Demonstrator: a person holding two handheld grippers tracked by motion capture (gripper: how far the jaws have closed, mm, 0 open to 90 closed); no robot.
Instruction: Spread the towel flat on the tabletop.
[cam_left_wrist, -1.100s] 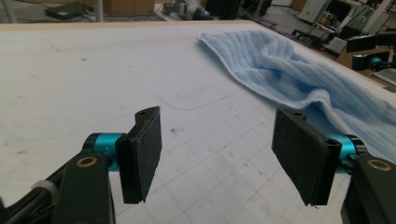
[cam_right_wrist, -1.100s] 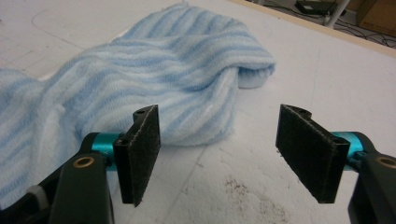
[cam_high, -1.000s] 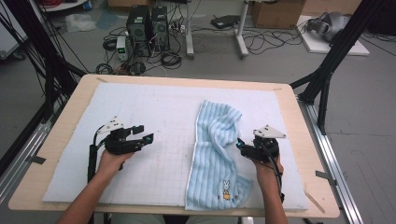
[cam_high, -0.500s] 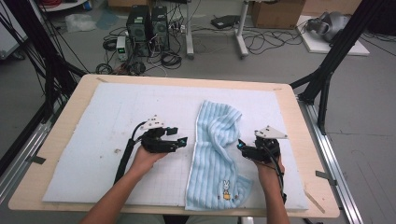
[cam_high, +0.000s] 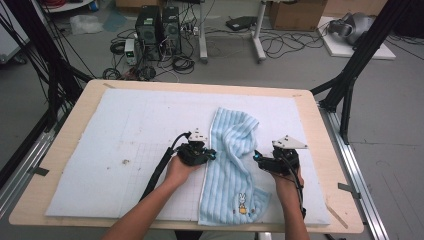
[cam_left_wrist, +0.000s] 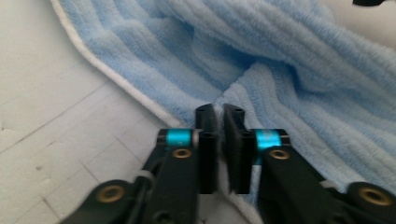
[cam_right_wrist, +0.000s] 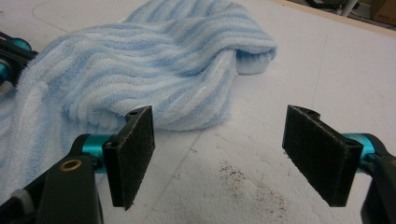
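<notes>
The left edge of the striped blue towel (cam_high: 231, 165), lying rumpled on the white mat (cam_high: 125, 140), is being pinched by the left gripper (cam_left_wrist: 218, 122), jaws just closed; the right gripper (cam_right_wrist: 218, 156) is being held spread beside it; a matching right-edge grasp is probably being called for.

- The towel (cam_high: 232, 160) lies on the mat (cam_high: 125, 140), right of the mat's middle, running from mid-mat to its near edge.
- The mat lies on the table (cam_high: 325, 150).
- The left gripper (cam_high: 212, 154) sits at the towel's left edge.
- The right gripper (cam_high: 256, 157) sits just right of the towel.
- Computer towers (cam_high: 157, 25) stand on the floor behind the table.
</notes>
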